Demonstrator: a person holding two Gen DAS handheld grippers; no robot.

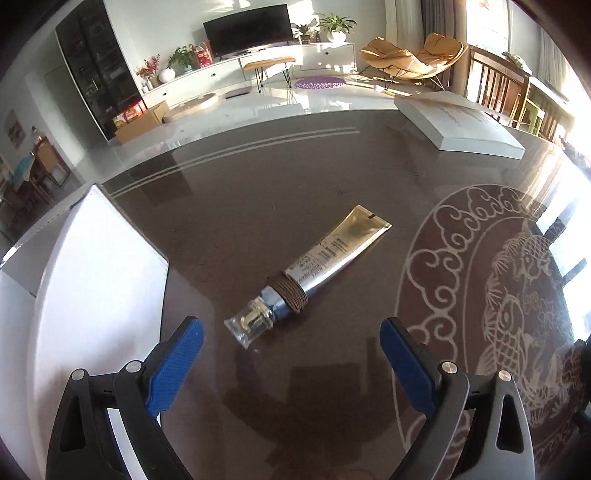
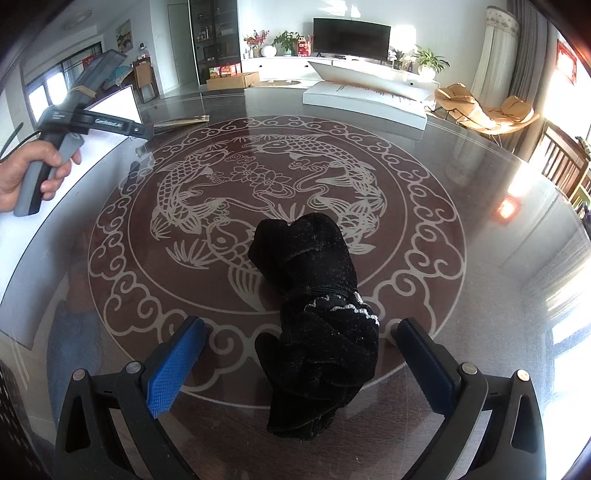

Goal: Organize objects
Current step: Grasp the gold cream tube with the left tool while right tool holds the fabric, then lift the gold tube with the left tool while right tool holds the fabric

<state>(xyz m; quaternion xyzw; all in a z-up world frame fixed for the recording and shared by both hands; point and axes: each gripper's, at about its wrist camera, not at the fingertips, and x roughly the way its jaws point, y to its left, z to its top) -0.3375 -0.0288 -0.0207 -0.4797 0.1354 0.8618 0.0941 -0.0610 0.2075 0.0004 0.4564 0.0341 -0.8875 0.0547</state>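
Living room backdrop: TV [image 1: 246, 31] on a long white cabinet, potted plants, tan lounge chair [image 1: 412, 59], dark display cabinet at left. Glossy dark desk [image 1: 258, 184] with a pale koi-and-cloud medallion [image 2: 258, 184] inlaid under the glass, sun glare off the right side.

Left gripper [image 1: 291, 339] hovers low over the desk, jaws spread wide, blue pads on both fingers, nothing held. Just ahead of it, between the jaw tips and slightly left of centre, a gold-silver tube [image 1: 321, 266] lies flat on the desk, clear cap toward the gripper, crimped end pointing away to the right. Brown cord is wound around its neck. Not touching the jaws. White box [image 1: 92, 266] sits beside the left finger, at the desk's left edge. Another flat white box [image 1: 458, 122] rests far off at the back right.

Right gripper [image 2: 301, 339] also low, jaws spread wide, empty. Black glove [image 2: 317, 314] with a thin silver trim band lies crumpled on the medallion, its near half between the two fingers; contact with the pads unclear, looks apart. In the right wrist view a hand [image 2: 26, 177] grips the handle of the left gripper at upper left, over the desk edge near the tube. Far white box visible behind the medallion.
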